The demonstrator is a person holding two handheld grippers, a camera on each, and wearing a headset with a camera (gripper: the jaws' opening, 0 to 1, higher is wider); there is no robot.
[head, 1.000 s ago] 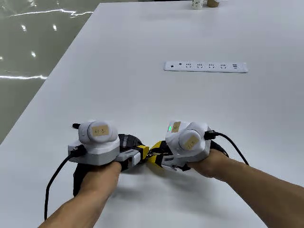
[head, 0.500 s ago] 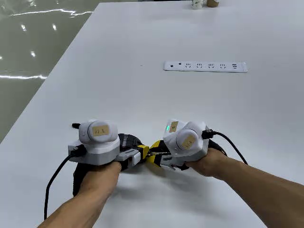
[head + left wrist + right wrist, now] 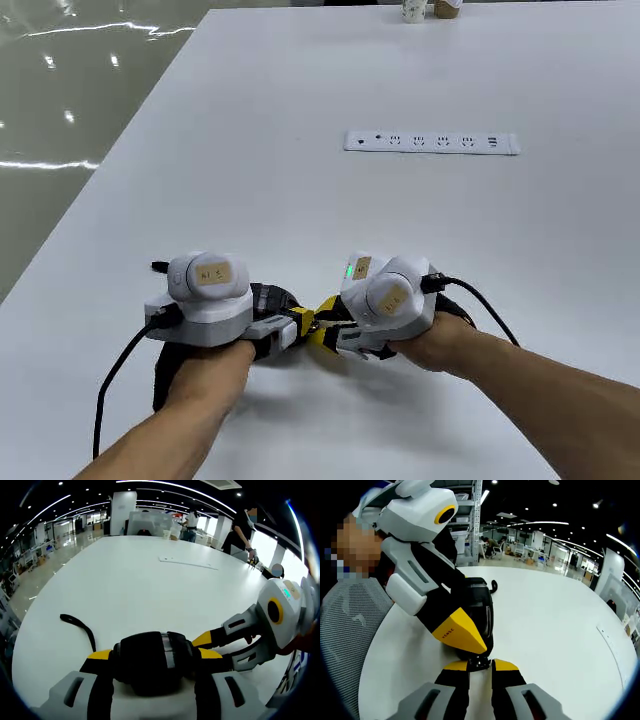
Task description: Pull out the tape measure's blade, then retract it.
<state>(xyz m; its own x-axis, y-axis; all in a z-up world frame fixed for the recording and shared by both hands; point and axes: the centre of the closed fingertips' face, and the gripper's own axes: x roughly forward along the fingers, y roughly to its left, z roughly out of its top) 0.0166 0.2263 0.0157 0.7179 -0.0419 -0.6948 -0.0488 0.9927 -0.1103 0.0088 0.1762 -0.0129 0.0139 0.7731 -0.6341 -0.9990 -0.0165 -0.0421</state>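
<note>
The left gripper (image 3: 155, 654) is clamped on the black tape measure (image 3: 152, 672), its case wedged squarely between the jaws. Nose to nose with it, the right gripper (image 3: 480, 666) is pinched tight on the blade tip (image 3: 480, 662), right at the case's mouth.

My right gripper (image 3: 322, 331) has edged a little to the left over the white table (image 3: 300, 200), drawing closer to my left gripper (image 3: 297, 322) and the tape measure (image 3: 272, 299) it clamps. My right hand (image 3: 440, 345) and the trailing cable (image 3: 480, 305) have shifted left with it.
</note>
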